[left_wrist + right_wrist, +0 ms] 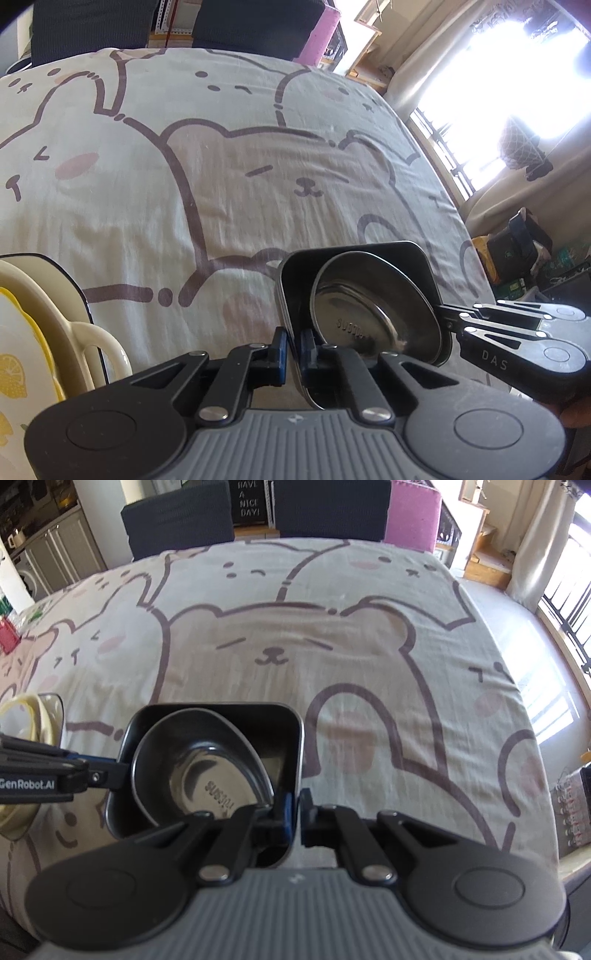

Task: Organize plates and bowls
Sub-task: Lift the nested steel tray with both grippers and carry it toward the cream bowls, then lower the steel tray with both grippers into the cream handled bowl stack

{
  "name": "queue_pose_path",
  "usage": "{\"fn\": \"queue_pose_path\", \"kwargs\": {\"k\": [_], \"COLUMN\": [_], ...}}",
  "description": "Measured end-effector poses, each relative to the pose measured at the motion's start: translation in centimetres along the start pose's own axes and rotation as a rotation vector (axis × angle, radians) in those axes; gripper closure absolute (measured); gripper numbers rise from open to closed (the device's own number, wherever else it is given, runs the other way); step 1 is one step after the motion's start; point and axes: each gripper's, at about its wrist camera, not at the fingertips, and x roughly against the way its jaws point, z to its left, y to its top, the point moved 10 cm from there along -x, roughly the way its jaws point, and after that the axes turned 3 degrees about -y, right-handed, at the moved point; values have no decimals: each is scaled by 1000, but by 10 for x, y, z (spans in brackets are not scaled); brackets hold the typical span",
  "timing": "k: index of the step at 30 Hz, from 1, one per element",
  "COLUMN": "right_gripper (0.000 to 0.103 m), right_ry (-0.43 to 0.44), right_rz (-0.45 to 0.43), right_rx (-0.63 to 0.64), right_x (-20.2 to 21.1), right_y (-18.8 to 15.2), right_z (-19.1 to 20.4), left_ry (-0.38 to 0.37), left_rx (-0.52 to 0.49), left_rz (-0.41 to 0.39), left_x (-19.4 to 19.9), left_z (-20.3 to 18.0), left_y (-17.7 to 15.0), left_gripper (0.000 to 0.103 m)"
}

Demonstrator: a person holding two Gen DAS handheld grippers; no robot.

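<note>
A dark square dish (295, 273) (236, 714) with a round steel bowl (369, 295) (207, 760) lying tilted inside it is held over the bear-print tablecloth. My left gripper (294, 352) is shut on the dish's near-left wall; it enters the right wrist view from the left (122, 771). My right gripper (298, 814) is shut on the dish's right wall; it enters the left wrist view from the right (448, 319). A stack of cream and lemon-print dishes (44, 332) (26, 712) sits at the left.
The bear-print cloth (221, 184) (369, 664) covers the whole table. Dark chairs and a pink chair (412, 513) stand at the far edge. The table's right edge (546, 716) faces a bright window.
</note>
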Motion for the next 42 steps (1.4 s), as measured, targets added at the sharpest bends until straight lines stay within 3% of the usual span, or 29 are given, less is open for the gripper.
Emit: {"fn": "queue_pose_path", "kwargs": {"k": [16,25,42], "right_gripper": [98,98,97], "right_ry": [48,98,265], "right_rz": [-163,-210,-195], "right_rx": [-81,-38,98], "right_x": [52,74,87], "right_y": [39,60,64], "right_z": [24,91,243], "left_ry": [0,71,224], "left_rx": [15,53,186], "left_rz": [-175,-269,-344], "left_x": [70,133,231], "left_z": [10,55,154], "left_y": [35,40,-3], "left_gripper": [98,98,98]}}
